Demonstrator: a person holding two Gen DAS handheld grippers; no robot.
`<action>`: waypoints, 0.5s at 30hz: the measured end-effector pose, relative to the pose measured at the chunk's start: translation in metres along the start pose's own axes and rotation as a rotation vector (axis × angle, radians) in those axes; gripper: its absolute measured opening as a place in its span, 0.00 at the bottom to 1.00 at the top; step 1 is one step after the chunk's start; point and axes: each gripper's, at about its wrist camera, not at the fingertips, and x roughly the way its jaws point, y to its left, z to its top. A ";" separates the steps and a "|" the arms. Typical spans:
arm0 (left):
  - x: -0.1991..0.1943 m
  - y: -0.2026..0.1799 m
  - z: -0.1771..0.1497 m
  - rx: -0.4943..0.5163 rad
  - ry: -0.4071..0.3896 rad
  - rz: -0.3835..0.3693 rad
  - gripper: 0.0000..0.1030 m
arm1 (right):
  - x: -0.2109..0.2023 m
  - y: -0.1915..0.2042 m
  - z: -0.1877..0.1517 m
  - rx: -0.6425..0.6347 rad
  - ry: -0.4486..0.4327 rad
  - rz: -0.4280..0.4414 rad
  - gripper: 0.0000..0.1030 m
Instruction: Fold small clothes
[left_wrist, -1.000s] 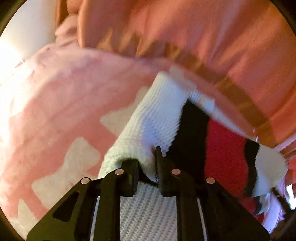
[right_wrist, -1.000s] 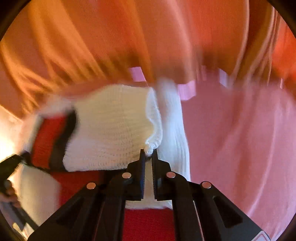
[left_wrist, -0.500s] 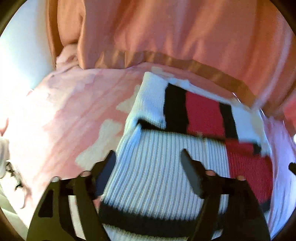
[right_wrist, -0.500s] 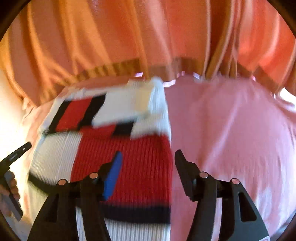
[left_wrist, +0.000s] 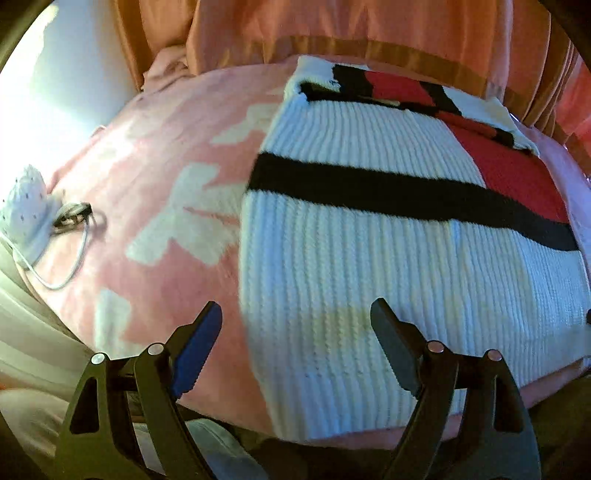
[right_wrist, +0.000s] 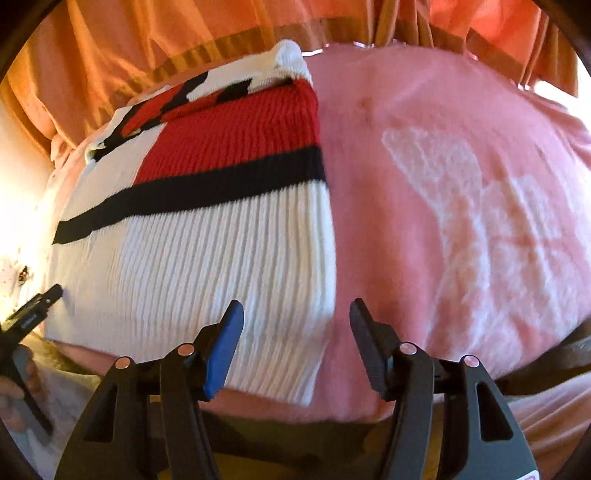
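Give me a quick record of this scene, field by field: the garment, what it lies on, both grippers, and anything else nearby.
garment: knitted sweater, white, red and black, lying flat, far end folded over
surface: pink blanket with white shapes
left gripper: jaws opening, nothing between them, above the sweater's near left edge
right gripper: open, empty, over the sweater's near right edge
nearby: white dotted object with a cord, far left

**Around the bed**

A pink blanket (left_wrist: 177, 155) with pale, blotchy shapes covers the bed. An orange curtain (right_wrist: 147, 44) with a darker band along its hem hangs behind the bed's far edge. Near the bed's left edge lies a small white dotted cloth (left_wrist: 27, 206), with a thin white cord (left_wrist: 70, 269) looping just beside it.
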 end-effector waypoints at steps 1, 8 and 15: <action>0.002 -0.002 -0.001 0.004 0.006 0.004 0.79 | 0.000 0.001 -0.003 0.004 0.008 0.004 0.57; 0.004 0.001 -0.007 -0.039 0.012 -0.001 0.83 | 0.003 0.015 -0.017 -0.046 0.004 -0.015 0.64; 0.006 0.003 -0.006 -0.059 0.019 -0.011 0.85 | 0.006 0.019 -0.016 -0.062 -0.011 -0.030 0.64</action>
